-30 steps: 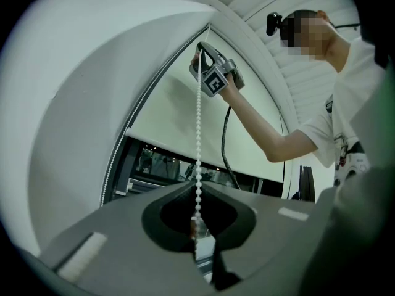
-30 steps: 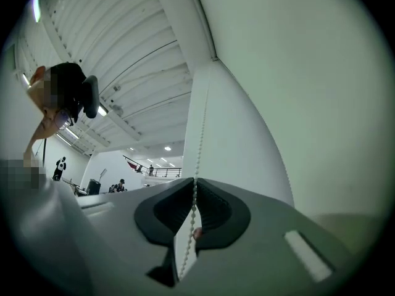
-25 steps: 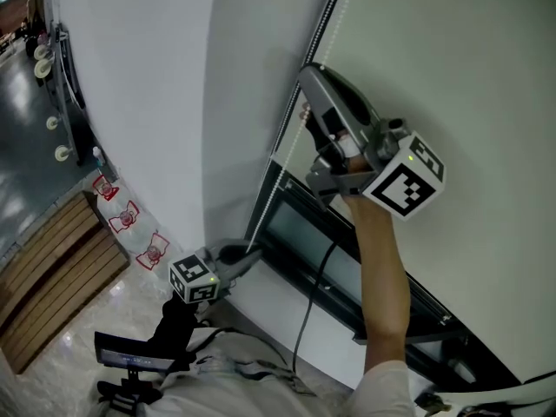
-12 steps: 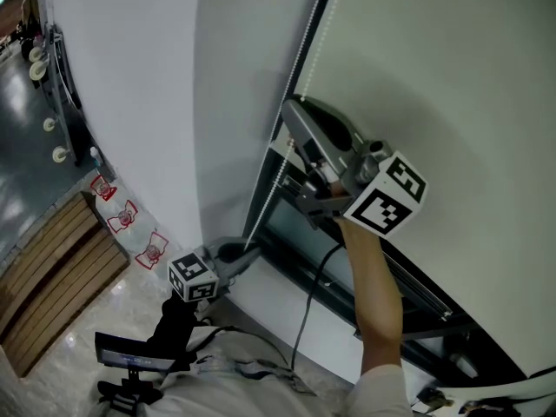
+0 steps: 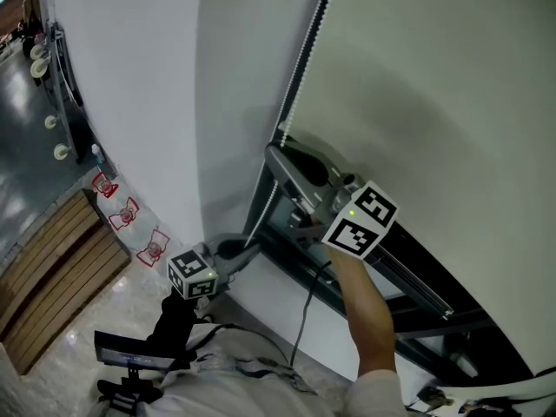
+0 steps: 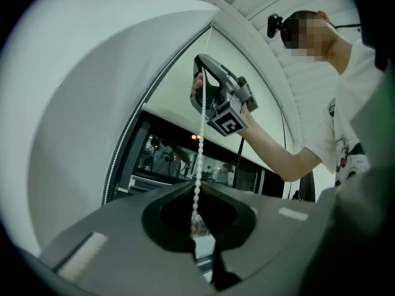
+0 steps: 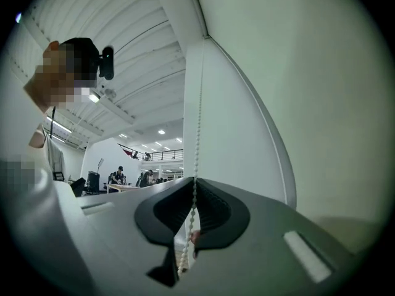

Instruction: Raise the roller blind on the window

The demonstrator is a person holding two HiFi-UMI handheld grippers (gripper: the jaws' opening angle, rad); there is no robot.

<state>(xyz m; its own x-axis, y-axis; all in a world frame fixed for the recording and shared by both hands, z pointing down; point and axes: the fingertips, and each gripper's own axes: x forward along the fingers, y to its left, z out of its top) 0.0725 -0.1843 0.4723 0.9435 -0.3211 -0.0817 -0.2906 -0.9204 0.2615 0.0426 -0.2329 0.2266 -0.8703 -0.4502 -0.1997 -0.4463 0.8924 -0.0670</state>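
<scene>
The roller blind (image 5: 434, 85) is hanging over most of the window (image 6: 166, 156), its lower edge sitting only partway up, so a dark band of glass is showing beneath it. A lot of fabric is yet to wind up, and by my reading you are early to midway in the job. The bead chain (image 5: 302, 62) is running down the left edge of the window, beside the white wall (image 5: 139, 102), and it is passing through both of your tongs. Your right tongs (image 5: 276, 153) are pinching shut on the chain about level with the blind's lower corner, with beads trailing out beneath the closed tips. Your left tongs (image 5: 254, 252), lower on the same strand near the bottom of the window, are likewise clamping it, with the beads threading between their meeting tips. This looks like the pulling stroke of a hand-over-hand haul, the right doing the drawing while the left is steadying the lower end. I judge the next move is calling for you to carry the right tongs down along the line of the chain toward the left, then let go and re-grip higher. Keep one pair clamped while the other is shifting, or the blind's weight could run the chain back. Your right forearm (image 5: 369, 320) is reaching up from the bottom of the head view, the tongs pointing roughly level at the chain and their marker cube (image 5: 360, 222) facing you. Your left tongs are pointing level too, low and close to your body.
</scene>
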